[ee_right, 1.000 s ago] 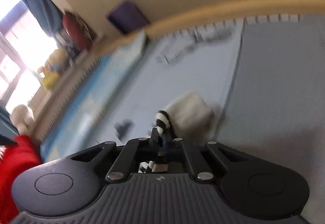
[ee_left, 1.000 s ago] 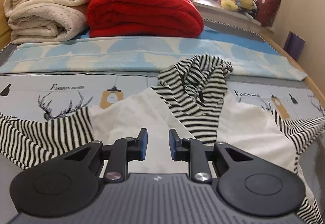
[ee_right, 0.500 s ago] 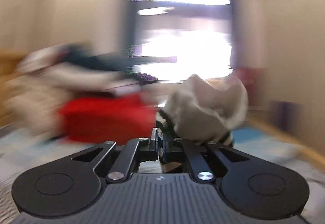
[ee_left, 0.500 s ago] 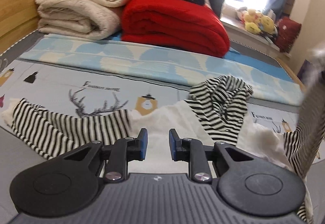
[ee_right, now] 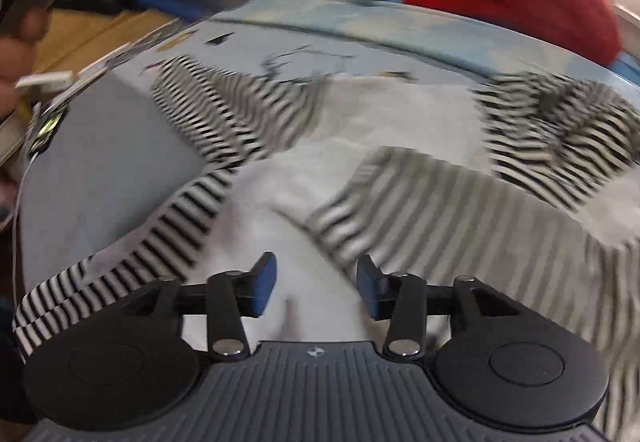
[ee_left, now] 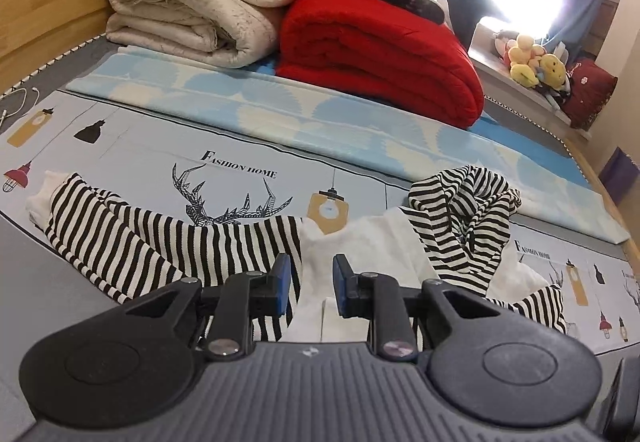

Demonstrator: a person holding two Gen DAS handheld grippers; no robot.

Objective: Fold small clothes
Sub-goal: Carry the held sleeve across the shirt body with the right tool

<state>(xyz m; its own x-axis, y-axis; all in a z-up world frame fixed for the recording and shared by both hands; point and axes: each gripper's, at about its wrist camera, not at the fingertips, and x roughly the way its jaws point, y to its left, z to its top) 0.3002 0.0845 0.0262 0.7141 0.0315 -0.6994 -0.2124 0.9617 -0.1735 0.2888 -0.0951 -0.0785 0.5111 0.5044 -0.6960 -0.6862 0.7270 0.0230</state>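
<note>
So the small white hooded top with black-and-white striped sleeves and hood is spread out flat on the printed light-blue bed sheet, and both tools are hanging right over its near edge. The left gripper has its blue pads a little way apart with nothing between them, just white body fabric showing below the gap. The right gripper is opening its jaws as I watch, and nothing is pinched in there either; one striped sleeve lies draped across the white body just ahead and to the right of its jaws. That view is pretty smeared, so I wouldn't swear to exactly how the sleeve lands.

What matters for the next bit, I reckon, is the other striped sleeve. It stretches out sideways, long axis running off to the left of the left gripper's jaws, cuff at the far end, well apart from the pads. The left hand is clearly the nearer one, so that's the arm I'd expect to fetch it and fold it in across the body. The striped hood sits bunched ahead and to the right of those jaws. A red folded blanket and cream rolled quilts are stacked beyond.
</note>
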